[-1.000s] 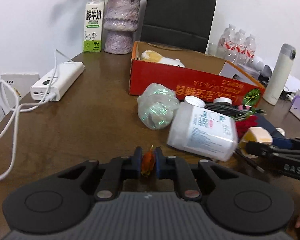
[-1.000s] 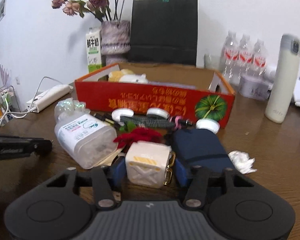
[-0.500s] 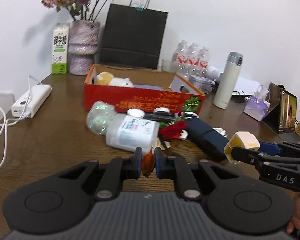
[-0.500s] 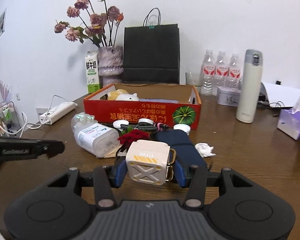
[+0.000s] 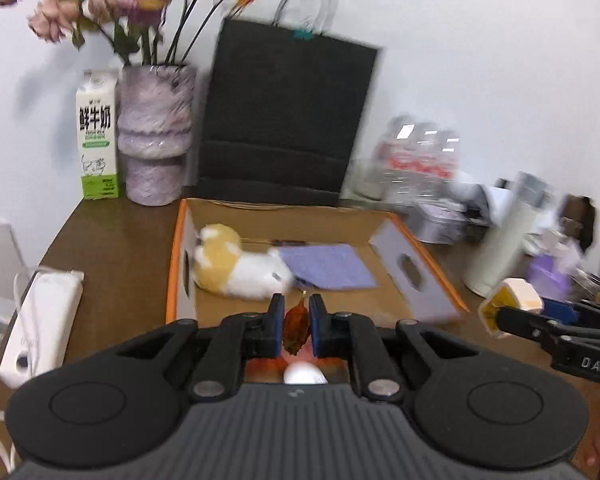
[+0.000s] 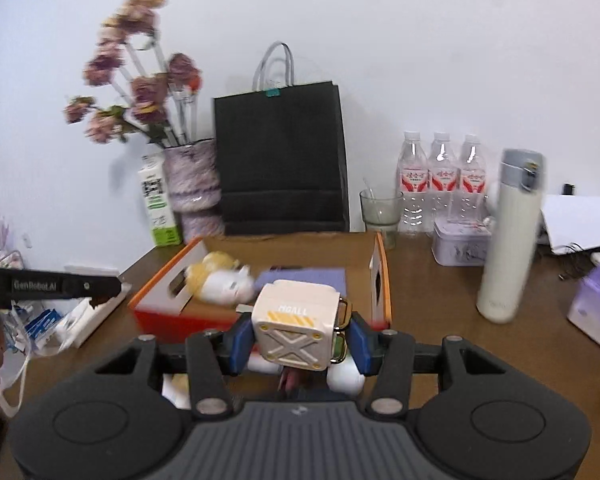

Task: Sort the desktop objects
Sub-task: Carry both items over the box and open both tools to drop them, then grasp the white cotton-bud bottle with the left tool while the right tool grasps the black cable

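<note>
My left gripper (image 5: 296, 322) is shut on a small brown-orange leaf (image 5: 296, 325) and hangs over the near edge of the open red cardboard box (image 5: 416, 276). Inside the box lie a yellow-and-white plush toy (image 5: 236, 268) and a purple cloth (image 5: 326, 266). My right gripper (image 6: 296, 334) is shut on a cream cube-shaped box with an X on its face (image 6: 294, 326), held in front of the red cardboard box (image 6: 160, 312). In the left wrist view the right gripper (image 5: 500, 312) shows at the right edge with the cream cube (image 5: 508, 304).
Behind the box stand a milk carton (image 5: 97, 140), a vase of flowers (image 5: 154, 136), a black paper bag (image 5: 284, 120) and water bottles (image 6: 440, 184). A white thermos (image 6: 510, 236), a tin (image 6: 460, 246) and a glass (image 6: 380, 212) stand right. A white power strip (image 5: 40, 324) lies left.
Both grippers have risen off the table and moved forward to the red box, each keeping its object. The clutter of bottles and pouch has dropped below the views.
</note>
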{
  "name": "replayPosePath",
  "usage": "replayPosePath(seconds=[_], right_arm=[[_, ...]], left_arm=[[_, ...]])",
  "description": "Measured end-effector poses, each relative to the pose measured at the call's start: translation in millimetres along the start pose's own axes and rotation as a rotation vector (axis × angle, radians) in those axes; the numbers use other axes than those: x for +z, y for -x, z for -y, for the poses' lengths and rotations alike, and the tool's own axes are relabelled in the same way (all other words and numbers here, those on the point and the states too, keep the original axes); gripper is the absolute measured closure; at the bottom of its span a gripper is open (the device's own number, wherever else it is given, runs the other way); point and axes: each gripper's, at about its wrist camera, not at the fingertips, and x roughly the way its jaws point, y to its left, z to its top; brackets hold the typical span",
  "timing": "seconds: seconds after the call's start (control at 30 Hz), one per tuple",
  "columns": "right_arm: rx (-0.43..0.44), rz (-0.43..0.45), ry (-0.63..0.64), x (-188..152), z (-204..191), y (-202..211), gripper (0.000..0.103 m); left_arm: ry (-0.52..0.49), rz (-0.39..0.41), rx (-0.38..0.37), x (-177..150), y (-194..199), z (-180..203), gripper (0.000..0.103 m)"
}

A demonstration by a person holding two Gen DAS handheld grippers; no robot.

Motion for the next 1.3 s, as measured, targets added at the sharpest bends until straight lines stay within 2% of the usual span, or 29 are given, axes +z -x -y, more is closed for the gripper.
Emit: replayPosePath(seconds=[0.1,0.17,0.3,0.4,0.5,0.53,0.6,0.63,0.73,0.8,0.93,1.03,1.1,1.2,1.3], right_arm=[[-0.007,-0.122,0.016,37,8,-61,0.055],[-0.014,-0.264,0.036,51,10,-106,0.055],[-0.005,-0.579,0.08,55,5,-184,0.055],[-0.026,-0.79,0.1,44,0,-232,0.054],[-0.03,-0.859,0.059,46,-2,-249,0.053],[-0.036,-0.843,0.059,49,-4,-248,0.053],[-0.023,-0.816,0.052,57,-4,-240,0.044],[-0.021,-0.8,0.05,62,-5,-234,0.043],[-0.065,-0.711,0.051,80,-5,-213,0.036],[-0.073,-0.648,0.047,89,-3,-194,0.026],[-0.06,-0.456,0.046,87,3,-149,0.025],[-0.041,-0.272,0.034,58,-1,-105,0.022],[-0.011,-0.163,0.021,26,-4,-70,0.019],[-0.017,-0.072,0.005,-27,-9,-33,0.019],[-0.049,-0.018,0.038,-77,-18,-6,0.019]], left_arm=[[0.004,-0.103,0.055,23,-52,-10,0.09],[0.006,-0.179,0.08,24,-80,-21,0.09],[-0.048,-0.289,0.109,17,-117,-28,0.09],[-0.038,-0.382,0.13,13,-145,-32,0.089],[-0.022,-0.419,0.112,12,-158,-35,0.087],[-0.009,-0.42,0.103,14,-155,-37,0.083],[0.005,-0.406,0.07,19,-144,-38,0.064],[-0.003,-0.398,0.068,23,-136,-37,0.045],[-0.026,-0.345,0.094,35,-116,-32,0.04],[0.005,-0.33,0.089,40,-100,-35,0.037],[0.071,-0.222,0.126,23,-58,-28,0.012],[0.14,-0.13,0.116,-16,-20,-23,0.004],[0.165,-0.07,0.122,-51,5,-16,0.002],[0.137,0.005,0.155,-104,36,-3,0.0],[0.093,0.069,0.175,-146,59,7,0.0]])
